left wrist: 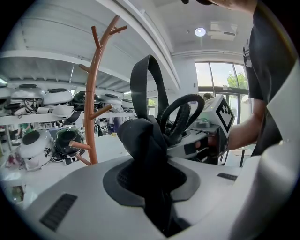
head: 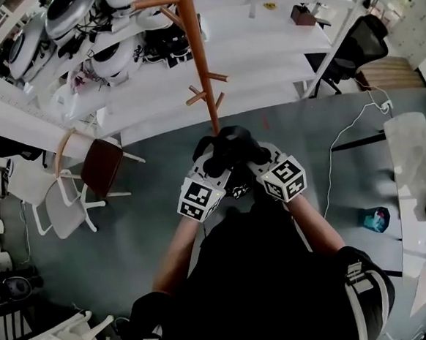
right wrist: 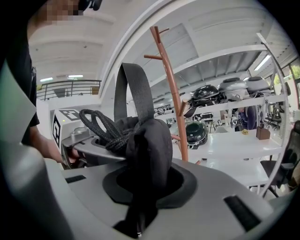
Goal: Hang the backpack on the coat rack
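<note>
The black backpack [head: 227,151] hangs bunched between my two grippers, just short of the foot of the brown wooden coat rack [head: 199,64]. My left gripper [head: 203,179] and my right gripper [head: 270,168] sit side by side, each shut on a fold of the bag's top fabric. In the left gripper view, black fabric [left wrist: 144,149] fills the jaws, the flat strap loop [left wrist: 147,83] stands upright, and the coat rack [left wrist: 93,98] rises to the left. In the right gripper view, the fabric [right wrist: 149,149] is pinched the same way, and the rack [right wrist: 171,89] stands behind the strap loop [right wrist: 133,91].
White tables [head: 255,52] and shelves of helmets [head: 76,15] stand behind the rack. A brown-seated chair [head: 99,166] is at the left, a black office chair [head: 361,40] at the far right, and a white table [head: 411,165] with a blue item at the right. A cable [head: 336,145] runs across the grey floor.
</note>
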Available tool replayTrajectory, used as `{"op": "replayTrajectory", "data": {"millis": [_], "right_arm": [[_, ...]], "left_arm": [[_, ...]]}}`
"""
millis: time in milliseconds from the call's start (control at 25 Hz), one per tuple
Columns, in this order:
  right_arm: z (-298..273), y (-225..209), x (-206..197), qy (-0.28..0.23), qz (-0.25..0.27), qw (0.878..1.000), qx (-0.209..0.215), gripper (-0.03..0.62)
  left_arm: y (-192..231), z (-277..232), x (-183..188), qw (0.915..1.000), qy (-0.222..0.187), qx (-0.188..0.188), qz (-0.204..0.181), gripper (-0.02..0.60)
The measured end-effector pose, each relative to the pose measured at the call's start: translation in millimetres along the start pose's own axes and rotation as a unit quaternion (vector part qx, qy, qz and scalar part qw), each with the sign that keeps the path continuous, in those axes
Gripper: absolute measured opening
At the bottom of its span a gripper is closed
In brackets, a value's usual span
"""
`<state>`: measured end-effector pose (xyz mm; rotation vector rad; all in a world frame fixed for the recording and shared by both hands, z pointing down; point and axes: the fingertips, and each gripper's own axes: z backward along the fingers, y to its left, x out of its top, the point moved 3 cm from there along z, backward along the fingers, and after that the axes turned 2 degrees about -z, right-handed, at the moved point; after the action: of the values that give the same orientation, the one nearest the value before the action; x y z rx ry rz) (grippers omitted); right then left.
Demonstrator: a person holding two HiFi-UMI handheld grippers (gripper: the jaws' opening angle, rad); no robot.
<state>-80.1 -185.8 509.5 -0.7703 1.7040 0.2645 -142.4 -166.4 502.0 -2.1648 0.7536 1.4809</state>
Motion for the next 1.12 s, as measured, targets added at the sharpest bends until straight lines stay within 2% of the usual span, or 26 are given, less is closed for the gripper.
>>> {"op": "replayTrajectory", "data": {"millis": [640,1120], "right_arm": [[-56,-79,46,0.033,0.048,0.994,0.092,0.083],[-82,-129,57,0.049,0.067,0.986,0.145,0.083]], "left_arm": [[68,-59,27,0.9946,-0.007,0.09,0.051,0.091],[98,-101,35,0.9863,-0.002,0.148,0.072,0.091]]}}
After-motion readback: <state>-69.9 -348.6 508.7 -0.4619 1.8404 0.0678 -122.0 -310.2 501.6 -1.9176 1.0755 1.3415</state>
